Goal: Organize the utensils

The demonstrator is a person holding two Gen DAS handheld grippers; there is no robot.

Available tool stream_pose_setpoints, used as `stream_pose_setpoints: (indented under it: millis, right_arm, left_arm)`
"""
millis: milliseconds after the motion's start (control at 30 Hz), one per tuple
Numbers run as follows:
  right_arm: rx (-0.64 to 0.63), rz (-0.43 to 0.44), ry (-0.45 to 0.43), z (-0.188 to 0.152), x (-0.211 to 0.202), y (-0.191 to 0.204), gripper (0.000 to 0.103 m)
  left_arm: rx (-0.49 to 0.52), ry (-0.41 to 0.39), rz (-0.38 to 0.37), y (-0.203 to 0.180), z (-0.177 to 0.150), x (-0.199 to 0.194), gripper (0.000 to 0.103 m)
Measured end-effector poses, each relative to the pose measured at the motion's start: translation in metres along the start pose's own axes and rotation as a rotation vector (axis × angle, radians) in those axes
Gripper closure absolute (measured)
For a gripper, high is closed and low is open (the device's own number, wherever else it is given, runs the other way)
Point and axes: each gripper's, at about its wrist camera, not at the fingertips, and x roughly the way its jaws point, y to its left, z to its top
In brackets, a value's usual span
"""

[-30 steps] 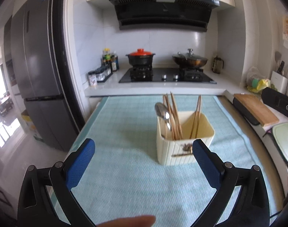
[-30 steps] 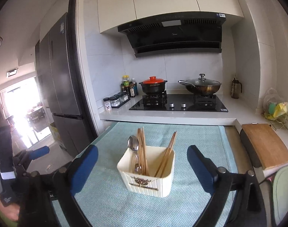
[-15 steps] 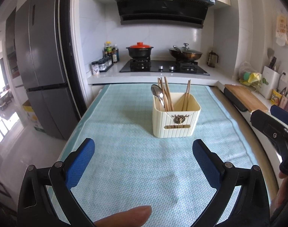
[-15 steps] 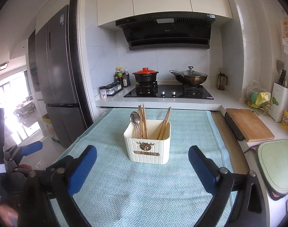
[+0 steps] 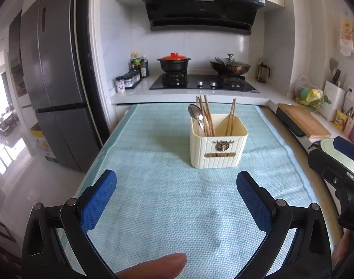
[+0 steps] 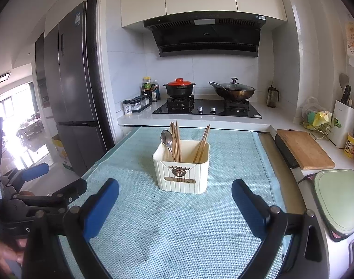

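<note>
A cream utensil holder [image 5: 218,148] stands upright on a light-blue cloth [image 5: 153,186]; it also shows in the right wrist view [image 6: 182,174]. It holds several wooden chopsticks [image 5: 206,116] and a metal spoon [image 5: 195,114] in the left part, and chopsticks [image 5: 231,116] in the right part. My left gripper [image 5: 177,200] is open and empty, well short of the holder. My right gripper [image 6: 174,202] is open and empty, also short of the holder. Each gripper shows at the edge of the other's view.
A hob with a red-lidded pot [image 6: 179,88] and a wok [image 6: 232,90] lies behind the table. A wooden cutting board [image 6: 304,148] and a green board [image 6: 339,200] lie at the right. A grey fridge [image 5: 53,88] stands at the left.
Both grippers have drawn back from the holder, which now appears farther off and squarely front-on. Both stay open and empty.
</note>
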Motion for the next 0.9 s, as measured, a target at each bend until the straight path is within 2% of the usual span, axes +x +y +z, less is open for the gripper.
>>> stream_pose_setpoints:
  millis: [900]
  right_arm:
    - [-0.022,0.012,-0.001,0.0028,-0.0023,0.0099,0.004]
  left_arm:
    - [-0.022,0.006,-0.007,0.0072,0.0018,0.0006,0.000]
